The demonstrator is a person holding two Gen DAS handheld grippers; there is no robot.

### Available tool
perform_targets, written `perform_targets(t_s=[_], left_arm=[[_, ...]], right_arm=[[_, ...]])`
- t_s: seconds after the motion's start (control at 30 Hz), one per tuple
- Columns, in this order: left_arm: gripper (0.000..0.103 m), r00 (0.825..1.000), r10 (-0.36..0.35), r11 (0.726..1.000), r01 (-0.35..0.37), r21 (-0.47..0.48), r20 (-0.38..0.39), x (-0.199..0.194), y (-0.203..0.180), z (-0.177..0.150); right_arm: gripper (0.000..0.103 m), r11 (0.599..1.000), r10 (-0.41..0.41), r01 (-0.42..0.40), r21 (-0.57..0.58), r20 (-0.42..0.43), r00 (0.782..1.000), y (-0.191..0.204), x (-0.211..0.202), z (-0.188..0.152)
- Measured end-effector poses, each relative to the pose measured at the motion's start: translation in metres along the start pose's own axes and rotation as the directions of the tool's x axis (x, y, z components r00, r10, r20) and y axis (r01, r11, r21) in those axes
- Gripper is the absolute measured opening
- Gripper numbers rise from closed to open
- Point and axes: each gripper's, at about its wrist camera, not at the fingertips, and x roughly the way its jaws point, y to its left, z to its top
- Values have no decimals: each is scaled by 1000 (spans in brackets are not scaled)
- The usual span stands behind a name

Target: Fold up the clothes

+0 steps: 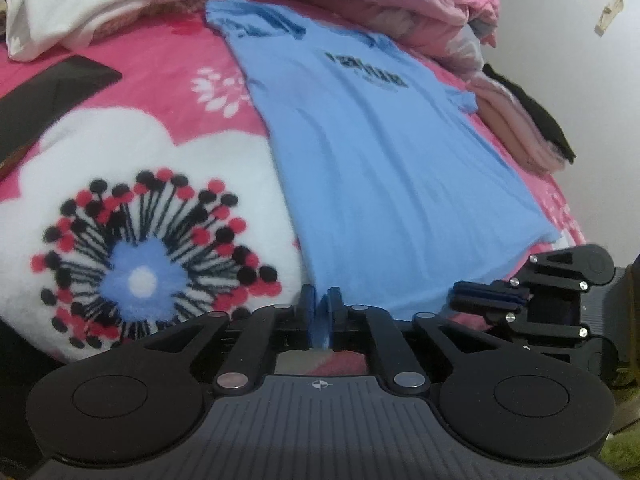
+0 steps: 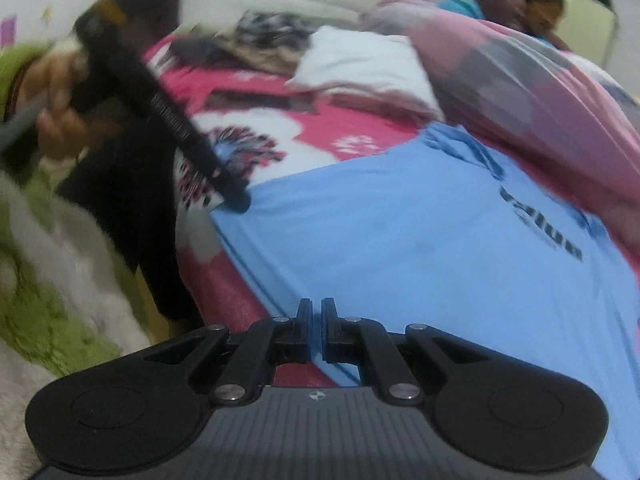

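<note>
Left gripper (image 1: 320, 312) pinches cloth; right gripper (image 2: 316, 320) is closed, holding nothing.

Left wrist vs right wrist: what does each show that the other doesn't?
Left wrist only: folded pink pile with a black garment beside the wall, and the right tongs from the side at the hem.
Right wrist only: a hand holding the left tongs, green cloth, a person at the far side.
Both: blue shirt flat on the floral blanket, white pillow.
</note>
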Motion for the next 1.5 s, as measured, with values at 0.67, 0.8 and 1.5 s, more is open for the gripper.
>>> perform_targets(t_s=[0.67, 0.8, 1.5], left_arm=[[19, 1000, 8, 1000, -7, -7, 23, 4, -2, -5], [18, 1000, 5, 1000, -5, -15, 23, 4, -2, -4], [0, 999, -31, 999, 30, -18, -42, 2, 9, -2]], right_arm=[[19, 978, 0, -6, -210, -26, 1000, 17, 19, 4], [8, 988, 17, -20, -151, -21, 1000, 9, 17, 7], [0, 970, 197, -215, -115, -154, 968, 20, 40, -1]])
